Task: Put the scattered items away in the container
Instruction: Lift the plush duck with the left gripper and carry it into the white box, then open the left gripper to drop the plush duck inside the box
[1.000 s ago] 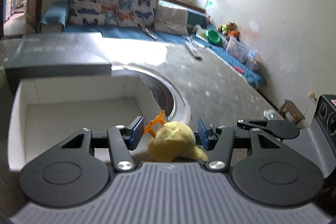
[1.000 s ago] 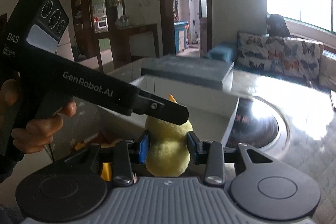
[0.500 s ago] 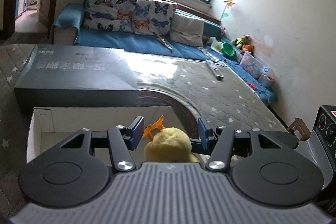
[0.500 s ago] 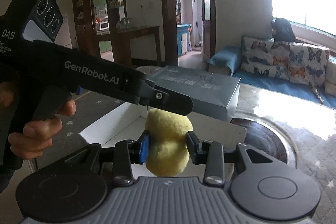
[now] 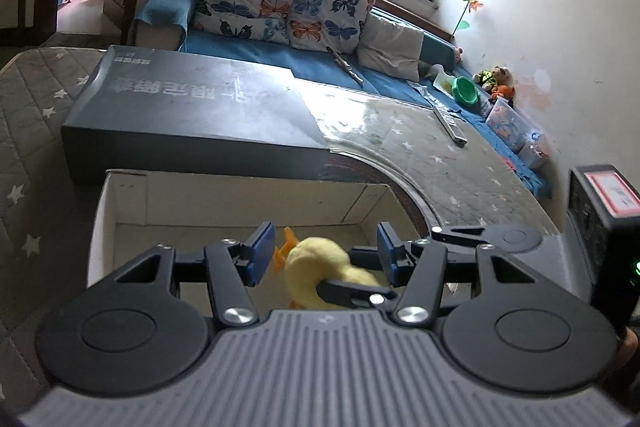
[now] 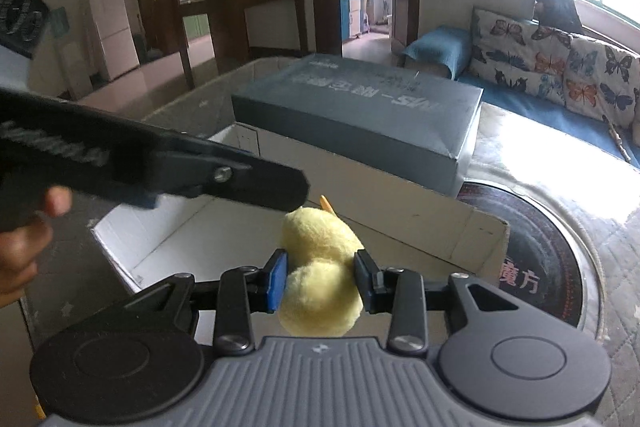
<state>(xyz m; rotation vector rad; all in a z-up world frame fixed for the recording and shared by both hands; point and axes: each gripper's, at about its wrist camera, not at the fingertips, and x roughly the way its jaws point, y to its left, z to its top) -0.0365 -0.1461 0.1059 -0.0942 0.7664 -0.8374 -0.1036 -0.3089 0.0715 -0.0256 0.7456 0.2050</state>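
My right gripper [image 6: 321, 281] is shut on a yellow plush duck [image 6: 320, 239] and holds it above the near side of an open white box [image 6: 400, 211]. The duck's orange beak points toward the box's far wall. In the left wrist view the same duck [image 5: 316, 265] hangs between the wide-apart pads of my left gripper [image 5: 325, 253], which is open and does not touch it. One black finger of the right gripper [image 5: 348, 293] crosses the duck from the right. The white box [image 5: 240, 203] looks empty where its floor shows.
A long dark grey flat box [image 6: 360, 107] lies right behind the white box. A round black disc [image 6: 540, 247] is set in the star-patterned table to the right. A hand [image 6: 24, 247] holds the left gripper's handle. A blue sofa [image 5: 260, 47] stands beyond the table.
Both grippers have lifted and drawn back, so the white box now sits lower and farther off. The duck stays clamped in the right gripper. The left gripper stays open.
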